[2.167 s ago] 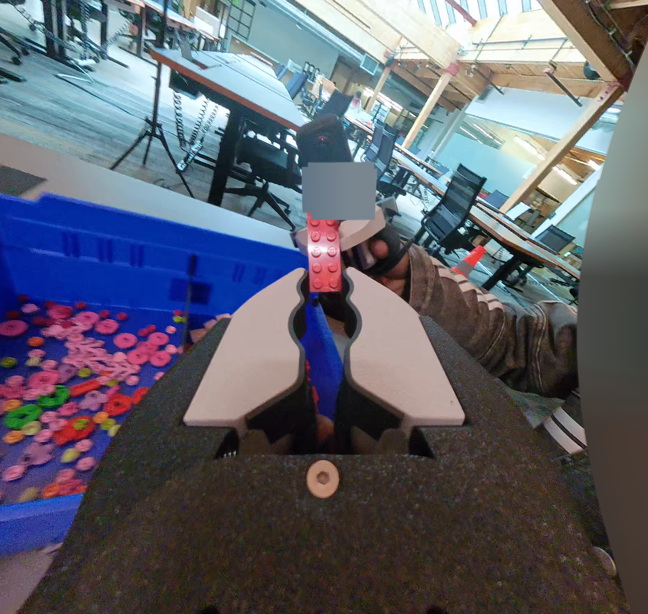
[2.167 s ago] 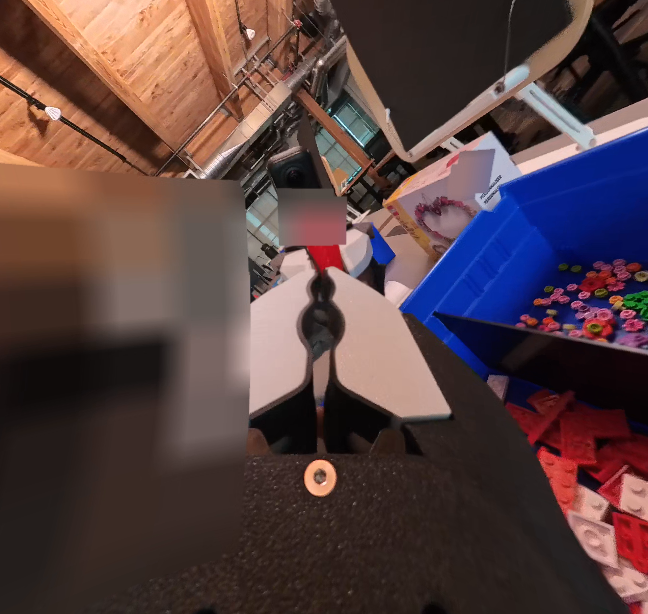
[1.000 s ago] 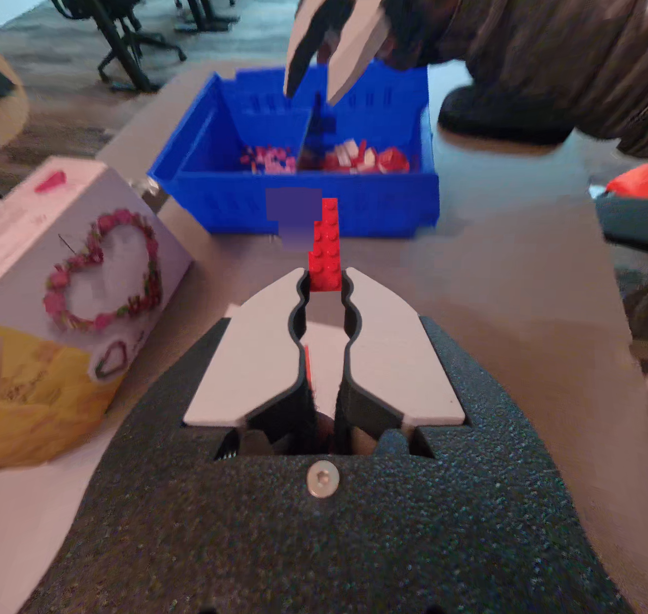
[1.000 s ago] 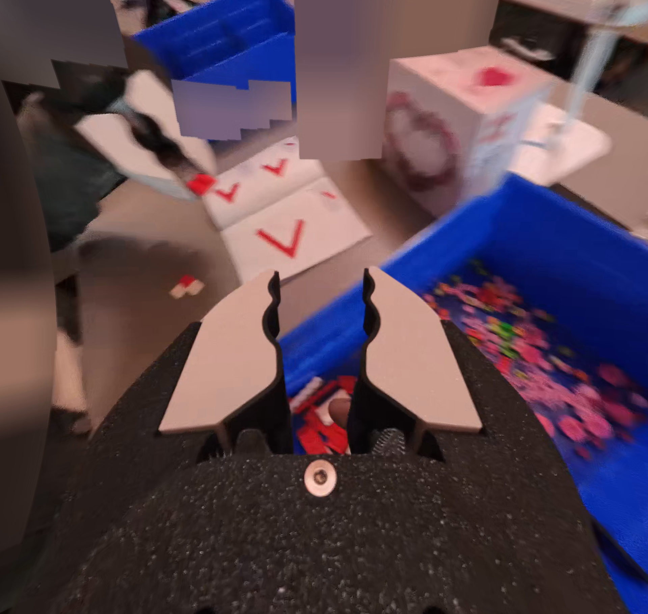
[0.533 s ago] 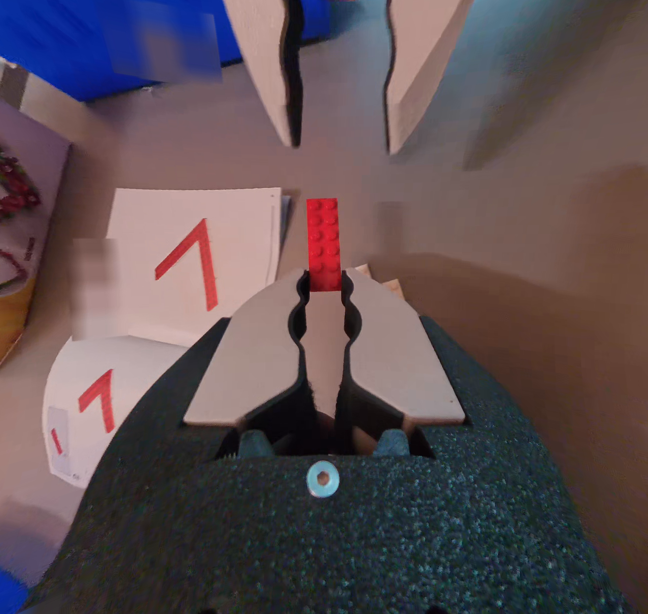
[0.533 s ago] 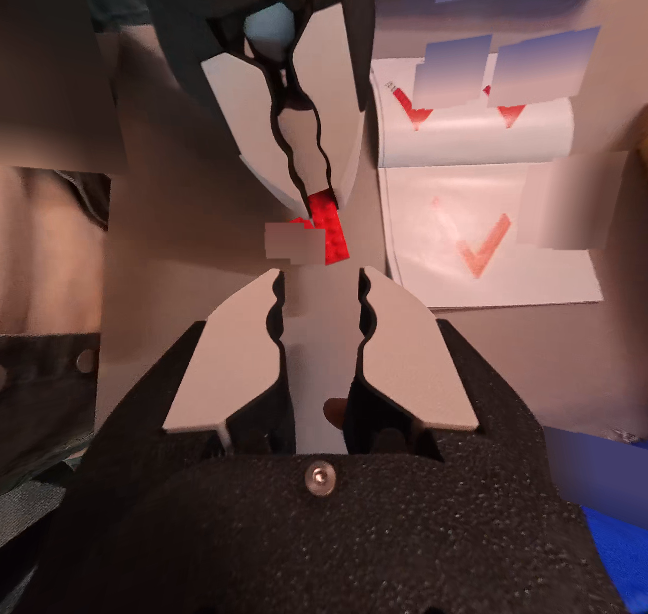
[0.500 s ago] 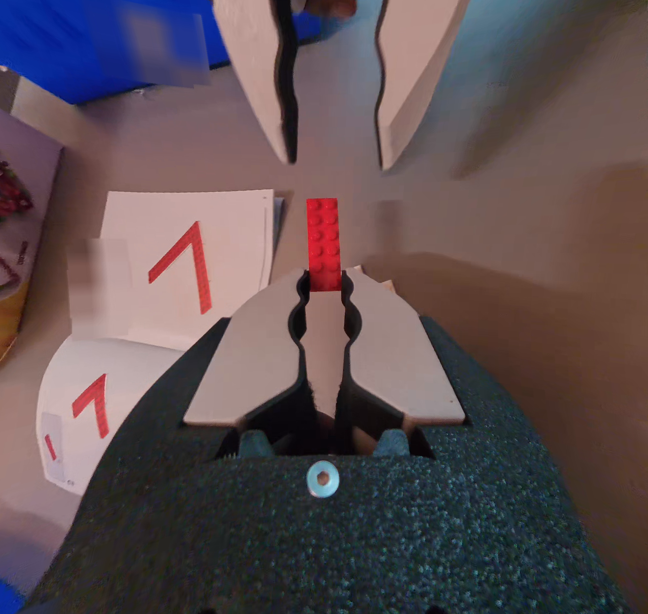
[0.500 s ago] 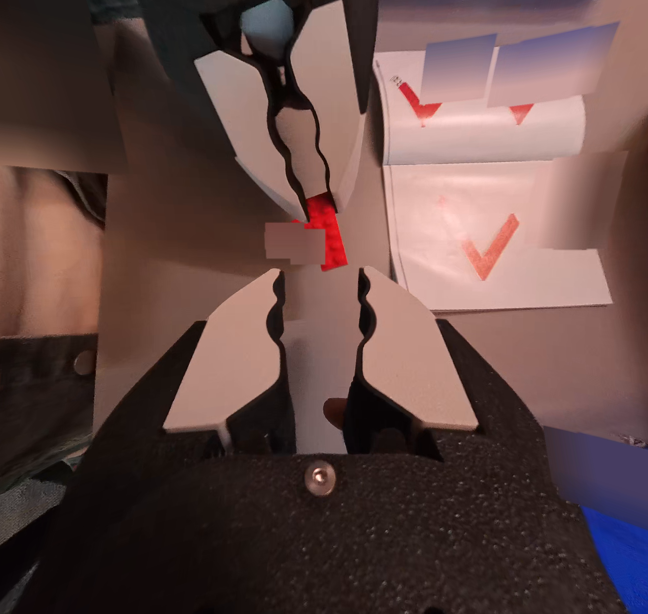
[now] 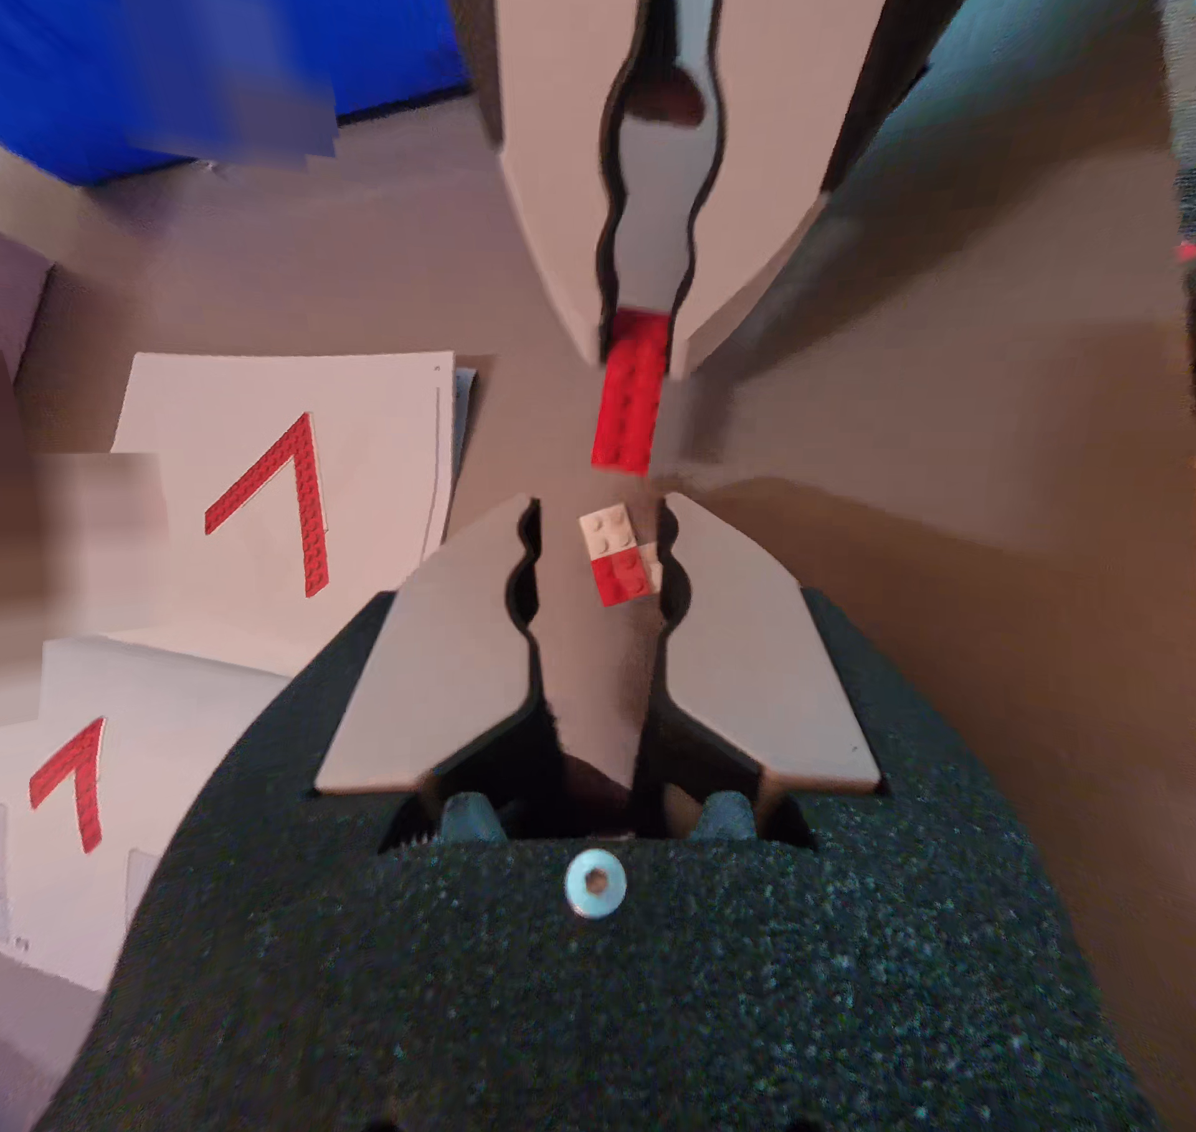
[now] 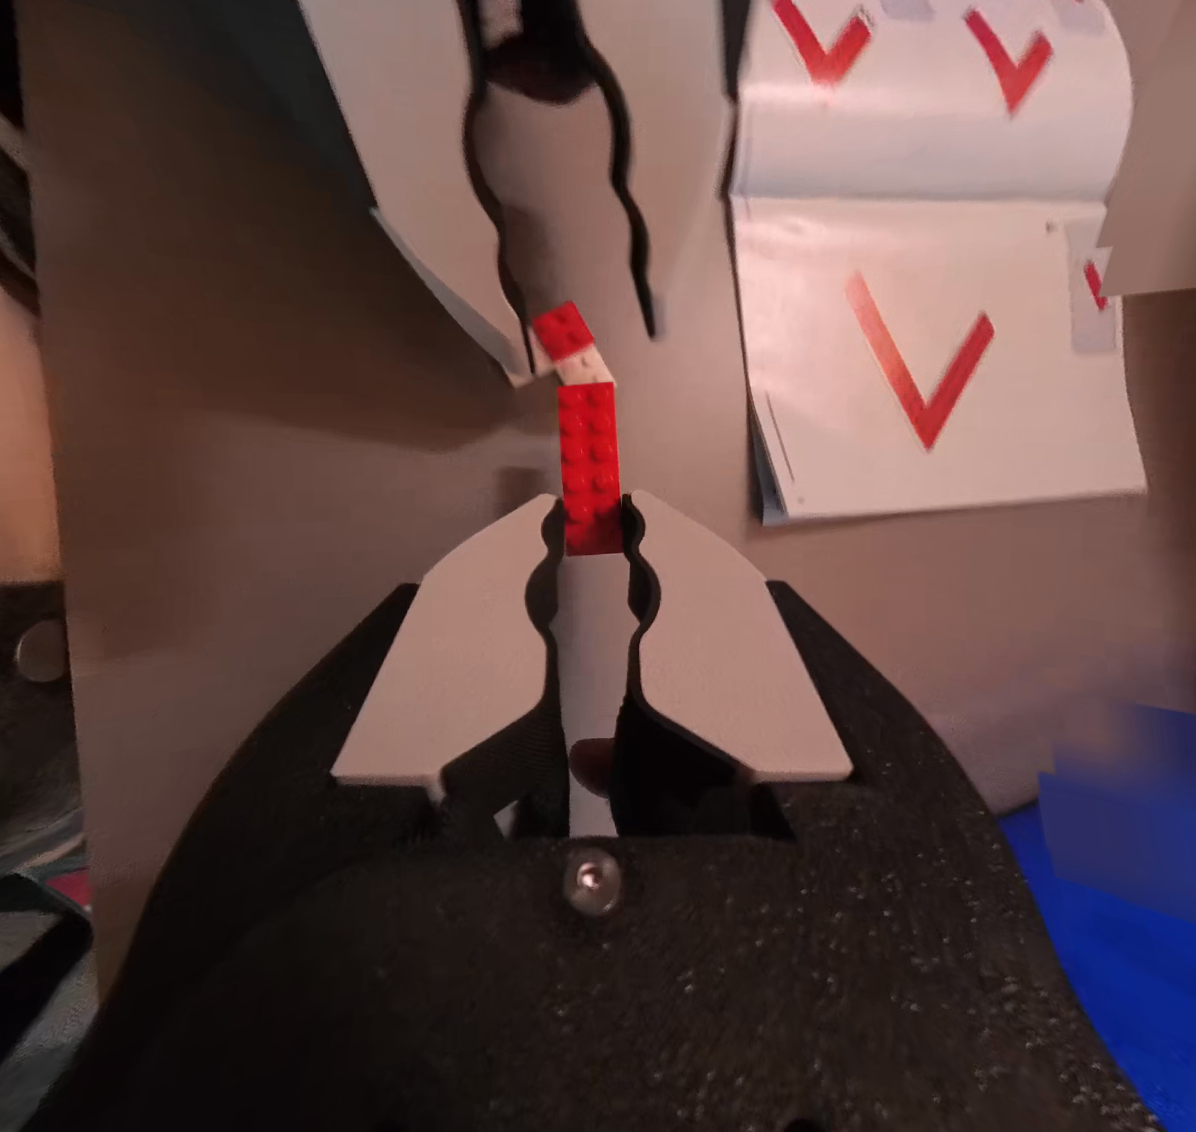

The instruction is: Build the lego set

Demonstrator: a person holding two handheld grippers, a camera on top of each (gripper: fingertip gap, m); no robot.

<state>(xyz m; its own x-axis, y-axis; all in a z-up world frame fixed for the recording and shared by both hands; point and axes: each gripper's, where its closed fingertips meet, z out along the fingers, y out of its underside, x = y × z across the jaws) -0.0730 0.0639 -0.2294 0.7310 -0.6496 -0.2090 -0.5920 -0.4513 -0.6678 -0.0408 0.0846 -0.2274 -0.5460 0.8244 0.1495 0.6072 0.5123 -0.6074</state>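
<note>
A long red plate (image 9: pixel 624 415) is gripped at one end by my right gripper (image 9: pixel 637 360), which reaches in from the top of the left wrist view. In the right wrist view the same plate (image 10: pixel 589 447) sticks forward out of my shut right gripper (image 10: pixel 590 498). My left gripper (image 9: pixel 598 499) is open and empty, its tips just short of the plate's free end. A small piece made of white and red bricks (image 9: pixel 618 554) lies on the brown table (image 9: pixel 906 519) between the left fingers. It also shows in the right wrist view (image 10: pixel 569 337), next to the open left gripper (image 10: pixel 586 354).
An open instruction booklet (image 9: pixel 291 486) with red V-shaped pictures lies on the table left of the grippers; it shows in the right wrist view (image 10: pixel 925 357) too. A blue parts bin (image 9: pixel 194 33) stands at the far left, and its edge (image 10: pixel 1100 907) is at the lower right. The gap from one gripper's tips to the other's is roughly 4 centimetres.
The red plate has passed from my left gripper to my right. The right gripper closed on its far end and the left gripper opened and let go.
</note>
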